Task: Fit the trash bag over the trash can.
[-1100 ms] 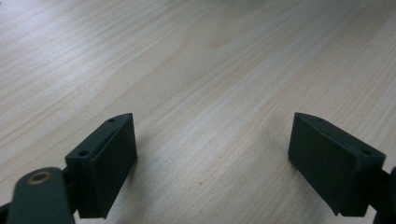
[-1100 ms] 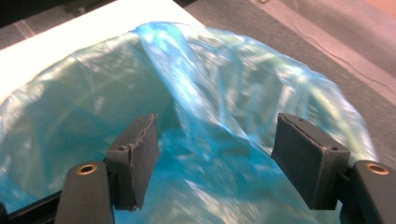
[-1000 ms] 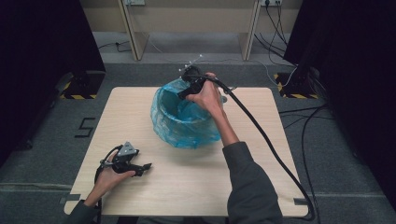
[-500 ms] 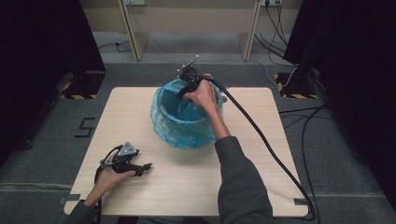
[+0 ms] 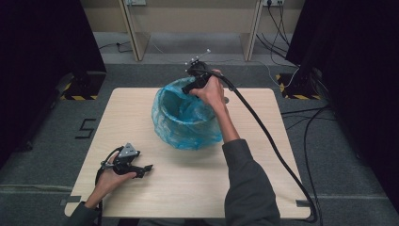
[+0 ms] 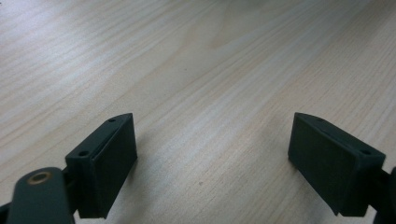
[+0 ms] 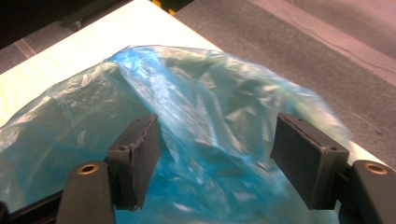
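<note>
Left gripper [image 5: 141, 168] rests on the near left of the table [image 5: 197, 188], jaws wide, bare wood between them. Blue bag [image 5: 186, 117], lining a round bin, sits mid-table. Right gripper [image 7: 215, 158] hovers at its far rim, jaws wide, loose plastic between them, ungripped.

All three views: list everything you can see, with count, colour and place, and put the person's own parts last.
table: one, light wood, centre of the high view.
bag: one, blue clear plastic, lining a round bin at the table's middle.
floor: grey carpet, around the table.
cables: several, black, on the floor at right.
left tool: one, black, jaws open, low over the table's near left.
right tool: one, black, jaws open, at the bag's far rim.
right sleeve: one, grey, near edge.
</note>
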Motion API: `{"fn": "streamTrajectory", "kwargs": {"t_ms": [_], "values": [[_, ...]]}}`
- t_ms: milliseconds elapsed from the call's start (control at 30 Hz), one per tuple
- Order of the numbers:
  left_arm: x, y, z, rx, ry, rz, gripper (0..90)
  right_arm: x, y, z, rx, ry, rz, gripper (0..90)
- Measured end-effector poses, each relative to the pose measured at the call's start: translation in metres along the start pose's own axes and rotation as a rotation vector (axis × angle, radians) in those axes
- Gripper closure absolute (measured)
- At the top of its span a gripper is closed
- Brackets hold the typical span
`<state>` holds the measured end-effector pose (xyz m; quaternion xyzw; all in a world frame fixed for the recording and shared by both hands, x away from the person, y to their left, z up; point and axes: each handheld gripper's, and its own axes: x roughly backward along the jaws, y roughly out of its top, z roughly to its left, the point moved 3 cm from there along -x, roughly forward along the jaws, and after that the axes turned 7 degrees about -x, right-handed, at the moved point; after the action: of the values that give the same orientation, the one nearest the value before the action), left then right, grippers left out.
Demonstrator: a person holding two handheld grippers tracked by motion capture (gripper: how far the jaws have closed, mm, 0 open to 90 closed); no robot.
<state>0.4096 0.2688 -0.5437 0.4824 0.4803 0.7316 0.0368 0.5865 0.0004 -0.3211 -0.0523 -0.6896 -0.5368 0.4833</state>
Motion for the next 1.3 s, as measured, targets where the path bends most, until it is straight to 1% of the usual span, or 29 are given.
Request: {"fn": "streamTrajectory", "kwargs": {"t_ms": [167, 300, 433, 467, 533, 567, 600, 800, 900, 967, 1300], "values": [[0.000, 0.000, 0.000, 0.003, 0.000, -0.002, 14.4, 0.019, -0.008, -0.013, -0.009, -0.020, -0.028, 31.9], [0.000, 0.000, 0.000, 0.000, 0.000, -0.001, 14.4, 0.031, -0.017, -0.024, -0.020, -0.036, -0.038, 31.8], [0.000, 0.000, 0.000, 0.002, -0.001, -0.002, 14.4, 0.044, -0.033, -0.036, -0.034, -0.054, -0.046, 31.8], [0.000, 0.000, 0.000, 0.004, -0.001, -0.004, 14.4, 0.047, -0.036, -0.039, -0.031, -0.057, -0.048, 31.7], [0.000, 0.000, 0.000, 0.003, -0.001, -0.003, 14.4, 0.054, -0.043, -0.043, -0.037, -0.061, -0.064, 31.6], [0.000, 0.000, 0.000, 0.003, -0.001, -0.003, 14.4, 0.054, -0.043, -0.043, -0.037, -0.061, -0.064, 31.6], [0.000, 0.000, 0.000, 0.002, -0.001, -0.002, 14.3, 0.060, -0.050, -0.048, -0.049, -0.058, -0.082, 31.5], [0.000, 0.000, 0.000, 0.001, -0.001, -0.001, 14.3, 0.076, -0.070, -0.057, -0.065, -0.064, -0.124, 31.2], [0.000, 0.000, 0.000, 0.001, -0.001, -0.001, 14.3, 0.082, -0.079, -0.060, -0.073, -0.062, -0.136, 31.1], [0.000, 0.000, 0.000, 0.001, -0.001, -0.002, 14.3, 0.085, -0.085, -0.062, -0.067, -0.067, -0.142, 30.9], [0.000, 0.000, 0.000, 0.001, -0.001, -0.001, 14.3, 0.089, -0.118, -0.068, -0.072, -0.083, -0.134, 30.7]]}}
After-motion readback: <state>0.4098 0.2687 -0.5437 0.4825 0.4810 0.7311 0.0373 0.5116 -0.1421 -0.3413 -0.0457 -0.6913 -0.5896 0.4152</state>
